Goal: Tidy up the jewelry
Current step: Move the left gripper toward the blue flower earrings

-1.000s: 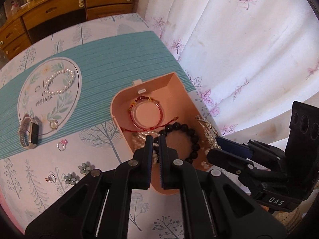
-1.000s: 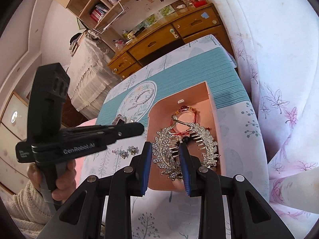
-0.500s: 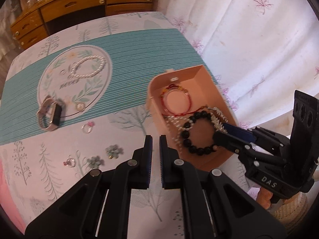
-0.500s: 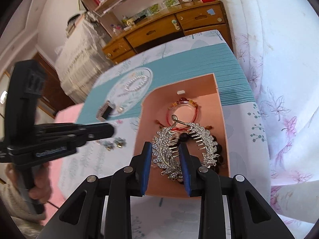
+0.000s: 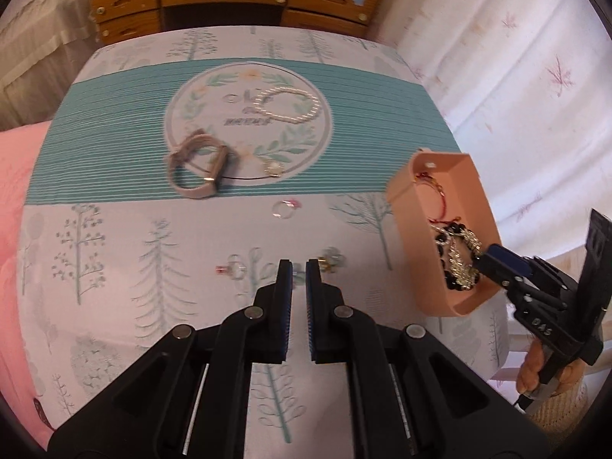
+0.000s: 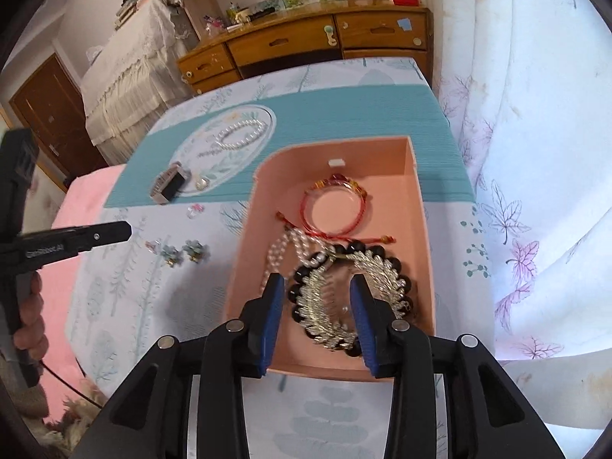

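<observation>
right gripper (image 6: pixel 317 290) jaws just opened, silver hair comb (image 6: pixel 336 298) apparently released

box (image 6: pixel 424 229) peach-pink | bracelet (image 6: pixel 334 206) red cord, amber beads | bead bracelet (image 6: pixel 401 267) black | hair comb (image 6: pixel 325 306) silver | placemat (image 5: pixel 114 134) teal striped | tablecloth (image 5: pixel 134 267) white, pale tree print | pearl strand (image 5: pixel 290 105) white
</observation>
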A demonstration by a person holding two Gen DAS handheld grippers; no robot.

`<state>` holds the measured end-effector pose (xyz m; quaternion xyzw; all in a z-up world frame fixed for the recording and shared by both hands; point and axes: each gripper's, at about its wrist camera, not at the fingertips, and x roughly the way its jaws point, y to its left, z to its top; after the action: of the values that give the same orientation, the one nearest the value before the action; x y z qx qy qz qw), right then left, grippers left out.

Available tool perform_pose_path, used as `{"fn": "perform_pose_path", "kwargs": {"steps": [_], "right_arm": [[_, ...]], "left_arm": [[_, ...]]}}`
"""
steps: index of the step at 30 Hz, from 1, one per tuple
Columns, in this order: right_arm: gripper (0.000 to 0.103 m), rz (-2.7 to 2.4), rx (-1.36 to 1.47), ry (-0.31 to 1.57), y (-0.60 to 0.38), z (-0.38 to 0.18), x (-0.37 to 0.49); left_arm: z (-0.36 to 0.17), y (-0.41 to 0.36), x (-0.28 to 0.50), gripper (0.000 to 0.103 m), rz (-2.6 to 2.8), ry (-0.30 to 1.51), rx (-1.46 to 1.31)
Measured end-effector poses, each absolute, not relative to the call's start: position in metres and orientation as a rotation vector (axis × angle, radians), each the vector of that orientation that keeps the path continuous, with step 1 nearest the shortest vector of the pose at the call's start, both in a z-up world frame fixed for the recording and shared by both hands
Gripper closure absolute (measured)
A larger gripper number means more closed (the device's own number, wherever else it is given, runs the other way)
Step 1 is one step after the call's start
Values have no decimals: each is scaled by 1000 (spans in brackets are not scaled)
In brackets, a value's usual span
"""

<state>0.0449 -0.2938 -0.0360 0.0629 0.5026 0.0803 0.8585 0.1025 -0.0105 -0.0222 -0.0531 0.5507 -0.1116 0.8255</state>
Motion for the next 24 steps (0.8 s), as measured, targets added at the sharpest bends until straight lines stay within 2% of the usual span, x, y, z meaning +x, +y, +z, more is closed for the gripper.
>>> {"fn": "perform_pose_path", "kwargs": {"steps": [10, 24], "right_arm": [[67, 307, 5, 963, -223, 12, 36], [67, 382, -29, 1022, -156, -3, 44]], "left_arm": [[-16, 51, 93, 99, -116, 1106, -123], [-26, 62, 79, 98, -199, 1084, -91]]}}
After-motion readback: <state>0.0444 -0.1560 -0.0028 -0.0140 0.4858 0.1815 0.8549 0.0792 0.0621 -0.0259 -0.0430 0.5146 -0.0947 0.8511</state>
